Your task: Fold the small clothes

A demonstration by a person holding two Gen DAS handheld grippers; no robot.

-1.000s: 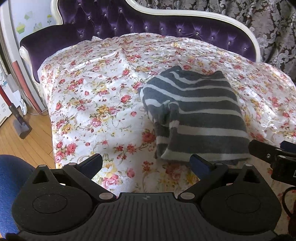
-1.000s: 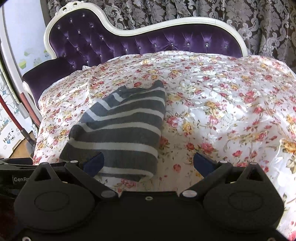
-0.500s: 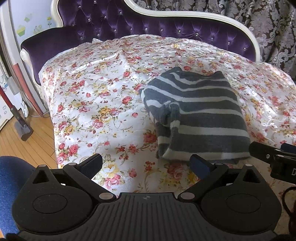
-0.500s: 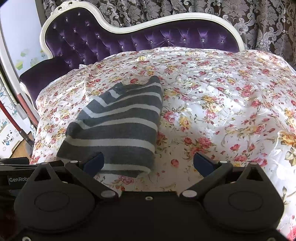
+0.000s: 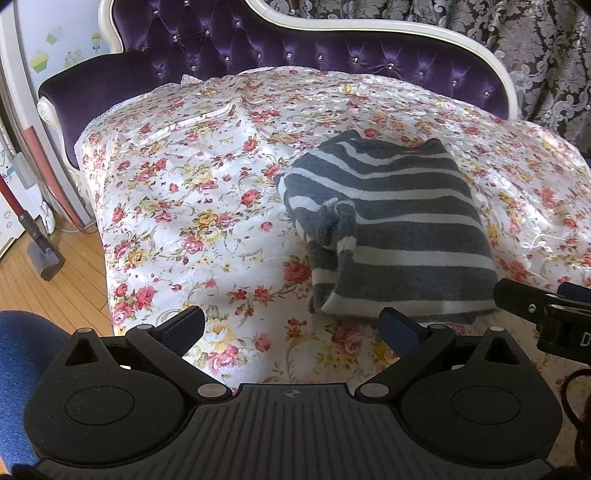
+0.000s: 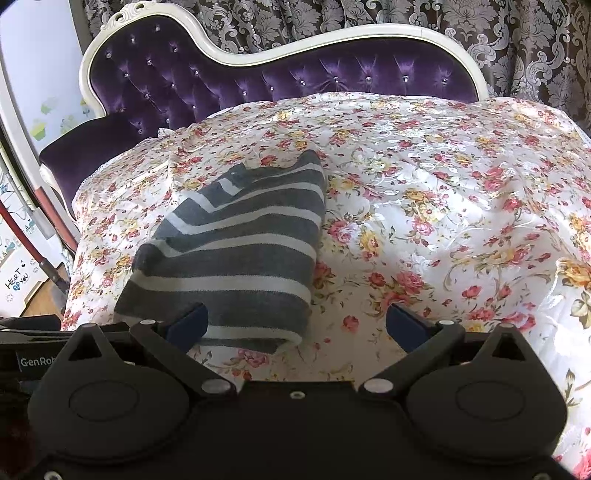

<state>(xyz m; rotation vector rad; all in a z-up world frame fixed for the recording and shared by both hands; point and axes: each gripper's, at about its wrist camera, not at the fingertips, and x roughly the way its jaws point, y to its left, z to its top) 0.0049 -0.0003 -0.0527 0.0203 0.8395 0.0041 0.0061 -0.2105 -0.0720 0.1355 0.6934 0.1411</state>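
Note:
A grey garment with white stripes lies folded into a compact block on the floral bedspread; it also shows in the right wrist view. A bunched sleeve sticks out on its left side. My left gripper is open and empty, held just in front of the garment's near left corner. My right gripper is open and empty, over the garment's near right corner. The right gripper's body shows at the right edge of the left wrist view.
A purple tufted backrest with a white frame runs behind the bedspread. Patterned curtains hang beyond it. At left are a wooden floor, a vacuum head and a blue chair edge.
Both grippers have drawn back slightly from the garment and stayed open. The garment has not moved.

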